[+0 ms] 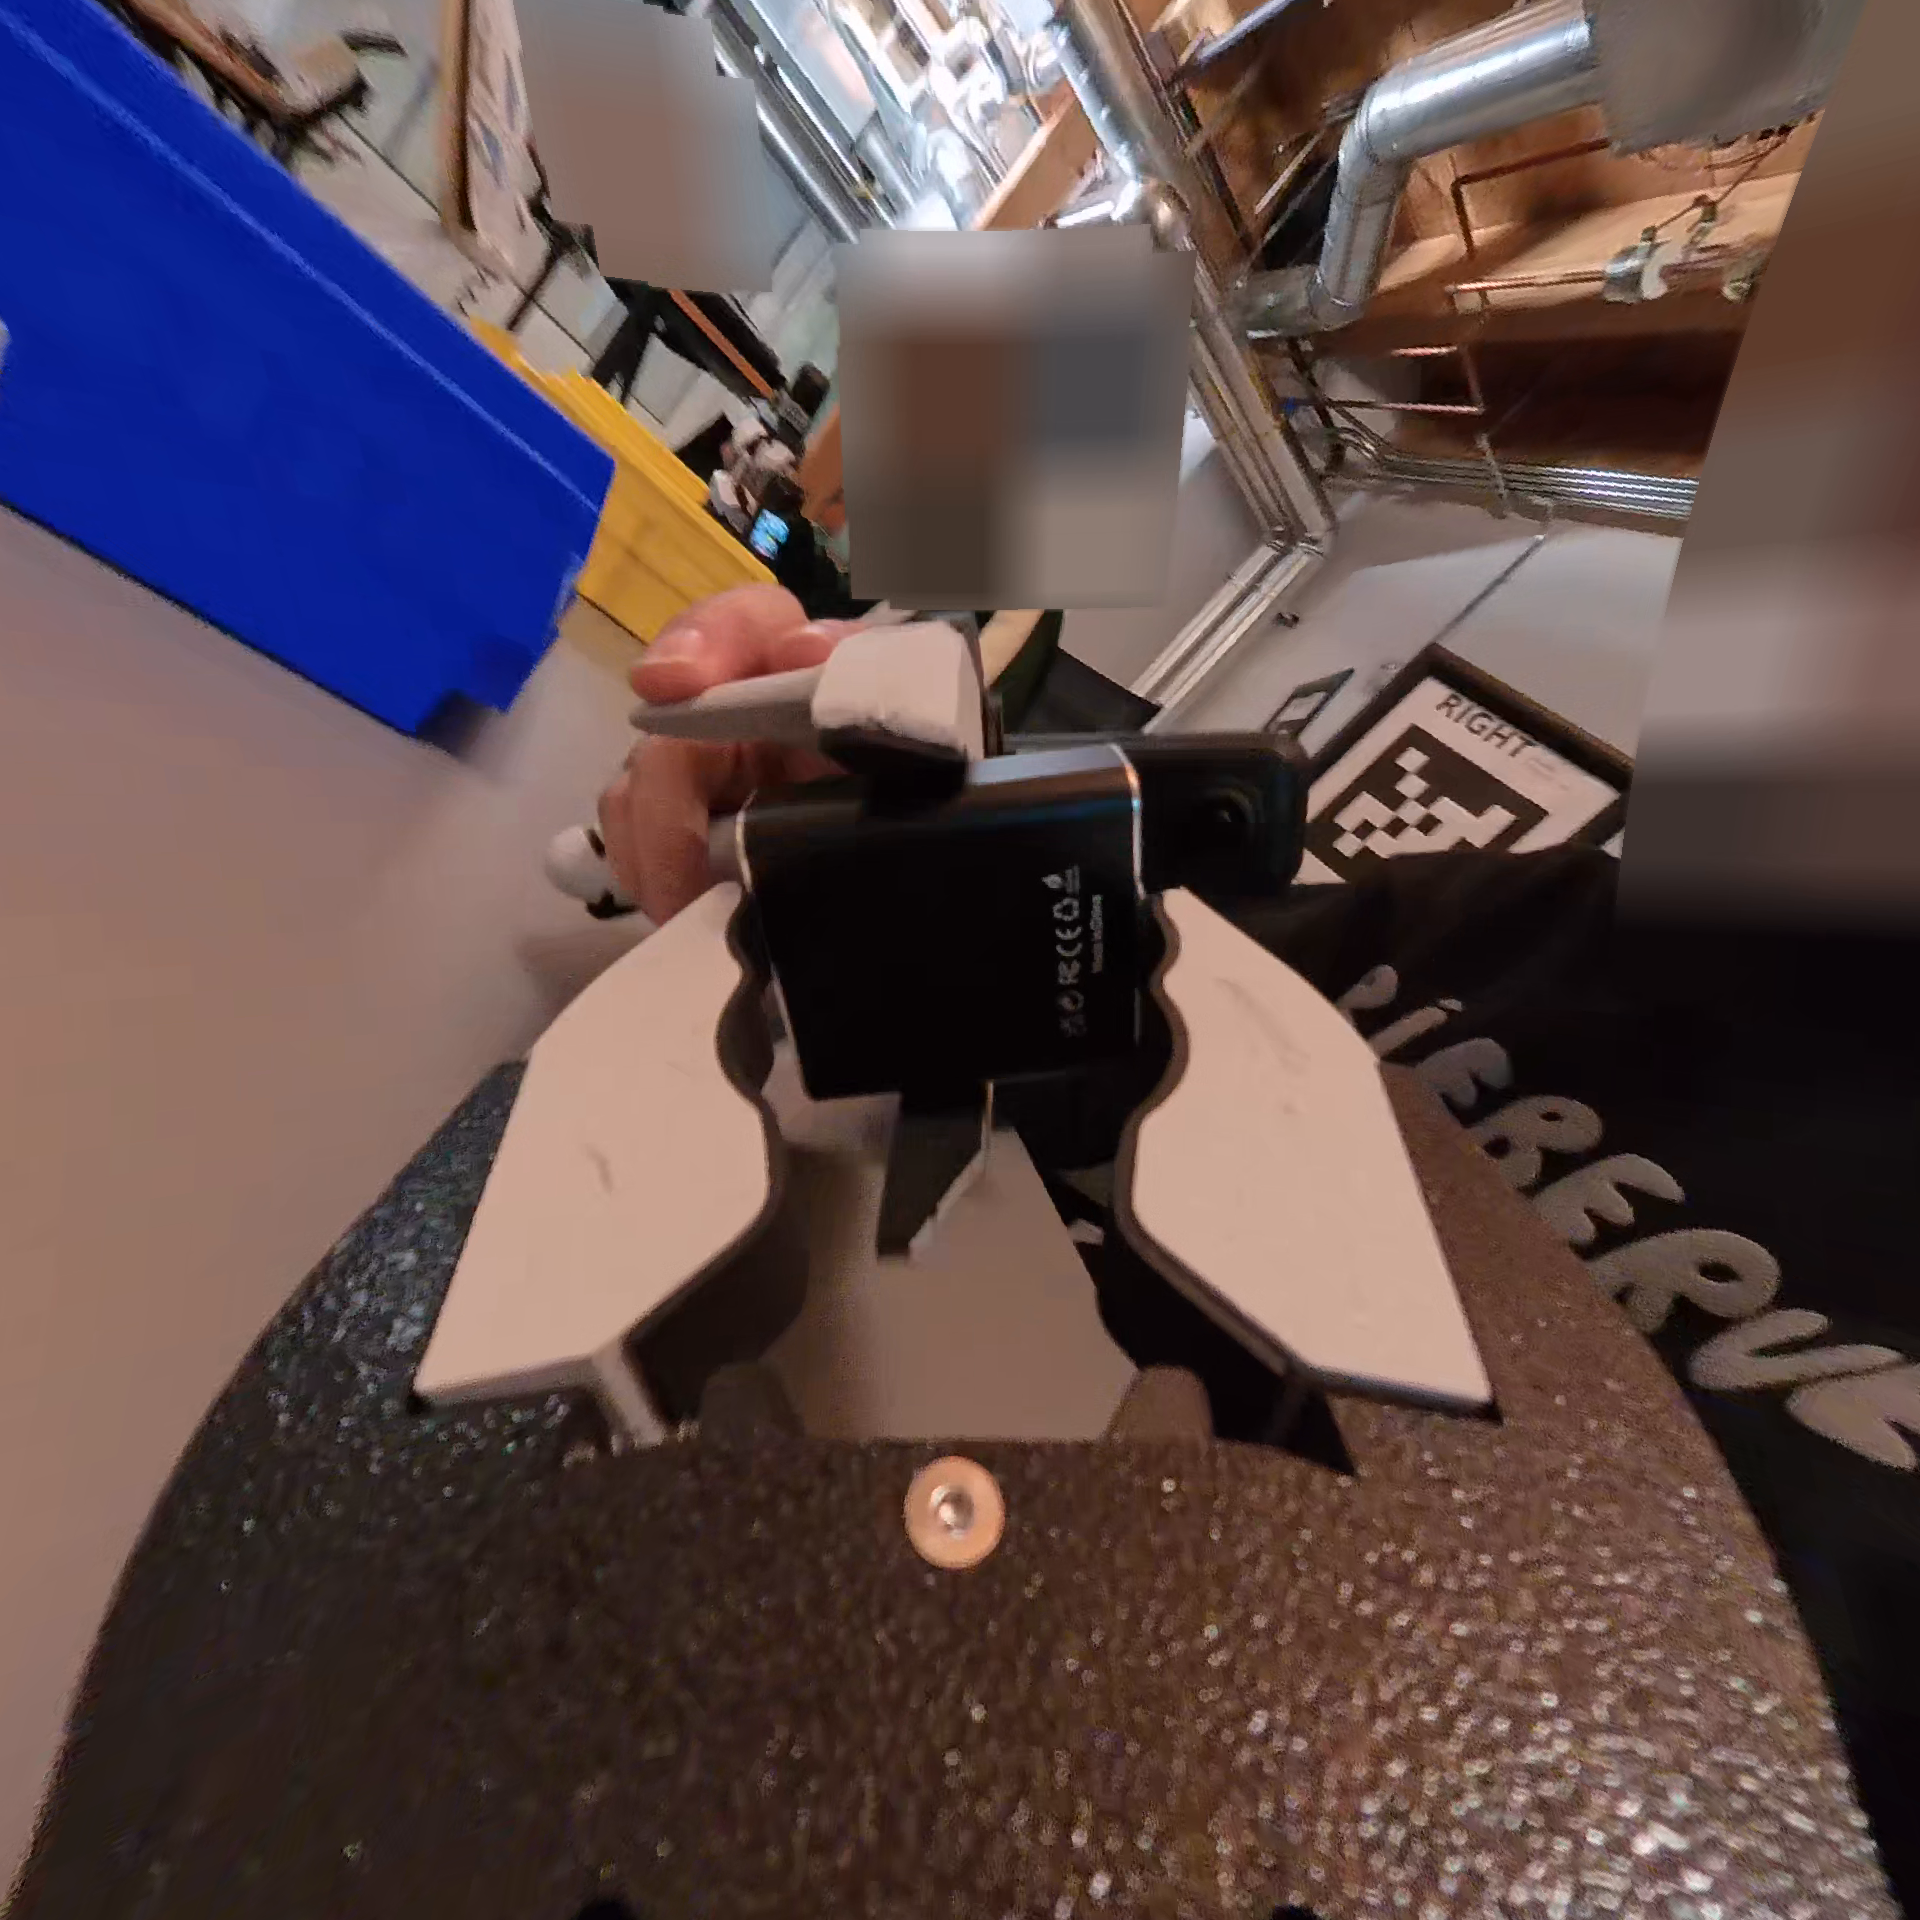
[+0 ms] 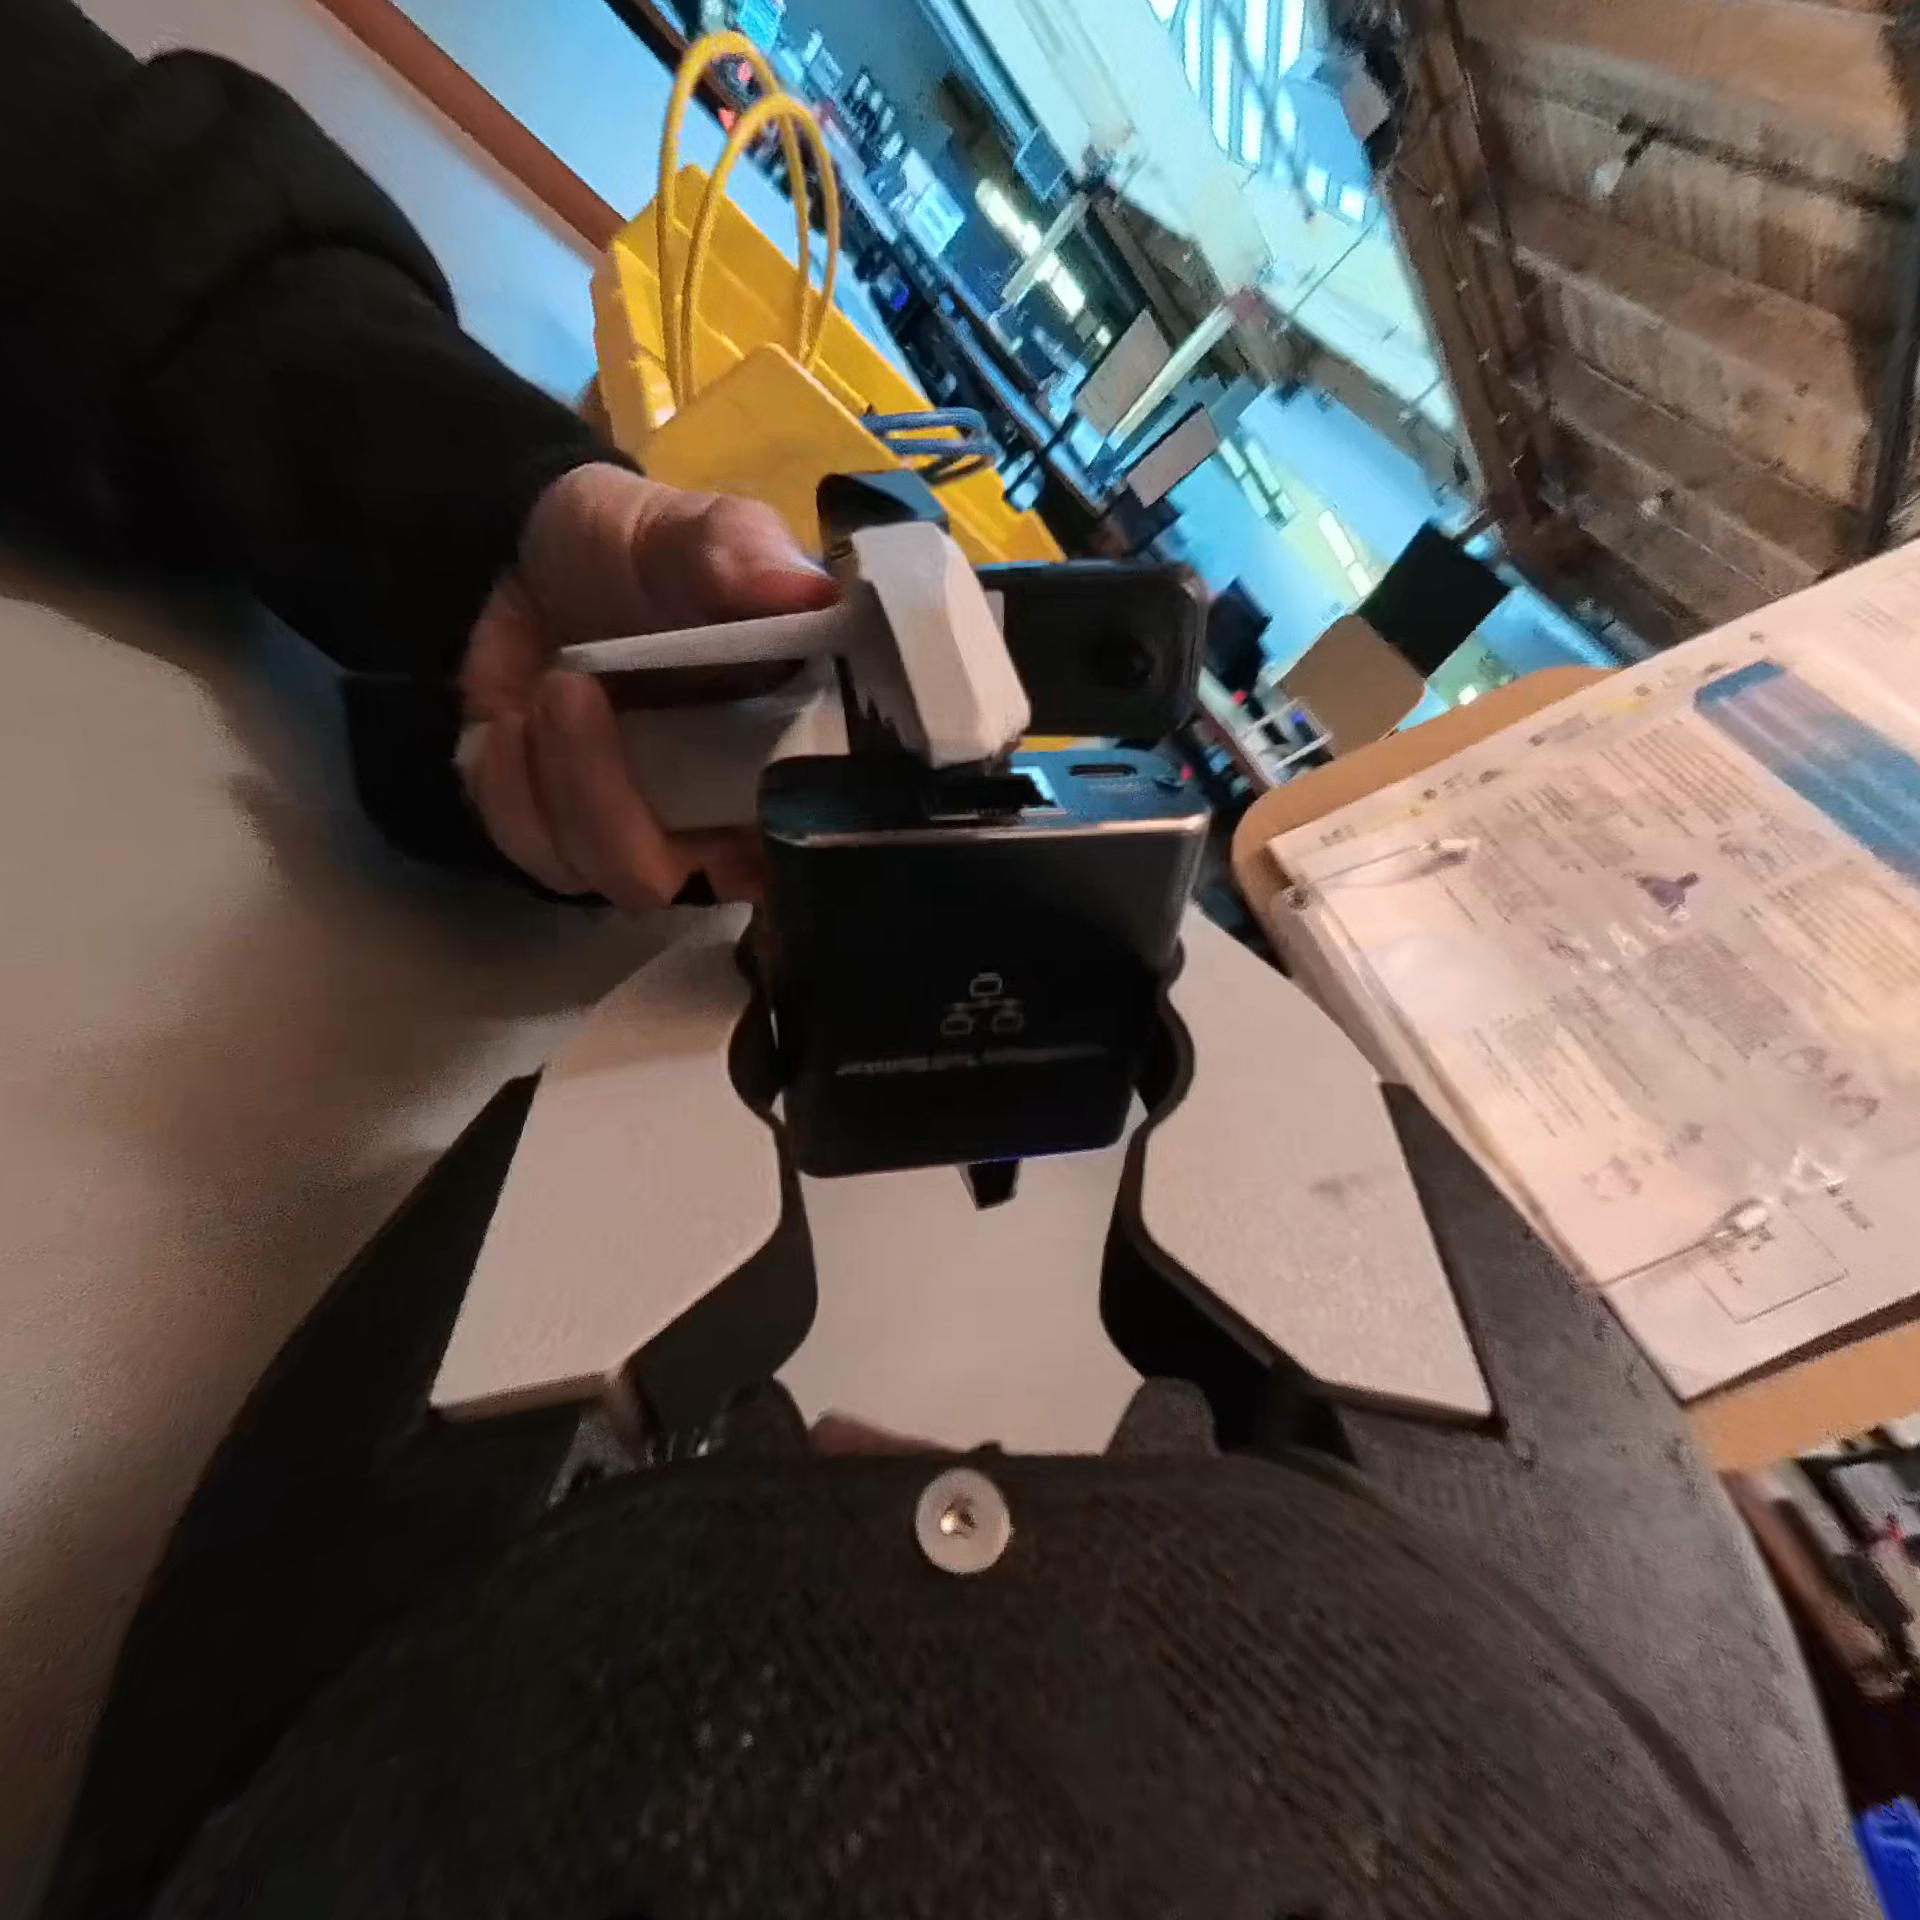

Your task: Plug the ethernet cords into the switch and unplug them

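Black switch (image 2: 961,997) apparently pinched by both grippers, 1 each end.

My fingers (image 1: 613,1174): flat white plates, wavy black inner edges.
My base (image 1: 935,1683): speckled dark metal; silver screw (image 1: 954,1524) just behind fingers.
Sleeve (image 2: 239,343): black.

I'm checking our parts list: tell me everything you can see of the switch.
The switch is a small black box, metal-looking, with rounded edges, a network icon on one face and small marks on the other. Ports line one end. It is clamped at its sides by the left hand-held gripper and the right hand-held gripper.
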{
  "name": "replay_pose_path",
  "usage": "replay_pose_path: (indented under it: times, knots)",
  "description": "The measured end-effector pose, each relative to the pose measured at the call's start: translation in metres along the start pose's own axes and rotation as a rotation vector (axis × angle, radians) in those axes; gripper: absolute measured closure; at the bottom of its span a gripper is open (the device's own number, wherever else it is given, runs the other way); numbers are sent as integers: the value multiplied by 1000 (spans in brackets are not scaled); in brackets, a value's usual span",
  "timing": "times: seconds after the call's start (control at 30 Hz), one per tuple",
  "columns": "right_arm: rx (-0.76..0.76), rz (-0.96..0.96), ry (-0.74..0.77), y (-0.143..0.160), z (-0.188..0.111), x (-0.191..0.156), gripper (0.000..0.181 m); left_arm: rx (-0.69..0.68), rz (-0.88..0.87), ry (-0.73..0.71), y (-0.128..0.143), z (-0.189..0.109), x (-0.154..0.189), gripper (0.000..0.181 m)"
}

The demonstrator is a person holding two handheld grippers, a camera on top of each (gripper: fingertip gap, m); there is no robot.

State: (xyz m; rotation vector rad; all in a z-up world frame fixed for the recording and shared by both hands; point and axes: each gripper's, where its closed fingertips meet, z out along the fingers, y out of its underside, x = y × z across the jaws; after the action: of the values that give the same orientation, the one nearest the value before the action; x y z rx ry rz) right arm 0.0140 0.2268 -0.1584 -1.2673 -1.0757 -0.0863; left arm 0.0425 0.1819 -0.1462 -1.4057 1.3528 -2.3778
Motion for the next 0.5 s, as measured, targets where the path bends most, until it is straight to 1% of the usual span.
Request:
replay_pose_path:
  times: [0.1, 0.13, 0.17, 0.2, 0.27, 0.3, 0.33, 0.37, 0.4, 0.43, 0.5]
  knots:
    - [-57, 11, -38, 7, 0, 0, 115, 26, -40, 10, 0, -1, -4, 113]
    - [-106, -17, -28, 13, 0, 2, 115, 25, -27, -2, 0, -1, -6, 113]
    - [-174, -78, 18, 21, -1, 9, 115, 23, 1, -46, -1, -1, -10, 113]
    - [-260, -153, 77, 32, -3, 19, 116, 27, 22, -115, -3, -4, -18, 114]
    - [-458, -243, 156, 58, -10, 35, 116, 70, 97, -311, -16, -18, -36, 117]
    - [-512, -279, 203, 65, -14, 44, 116, 106, 174, -419, -25, -26, -42, 119]
    - [-568, -312, 209, 73, -16, 47, 116, 127, 254, -513, -32, -33, -43, 119]
    - [-632, -349, 217, 81, -19, 50, 116, 119, 317, -576, -34, -34, -42, 118]
    - [-670, -407, 245, 84, -21, 55, 116, 88, 352, -621, -33, -33, -42, 118]
    - [-694, -459, 241, 87, -20, 55, 116, 53, 363, -663, -29, -30, -44, 118]
    - [-708, -501, 222, 88, -17, 51, 116, 0, 351, -737, -21, -26, -54, 118]
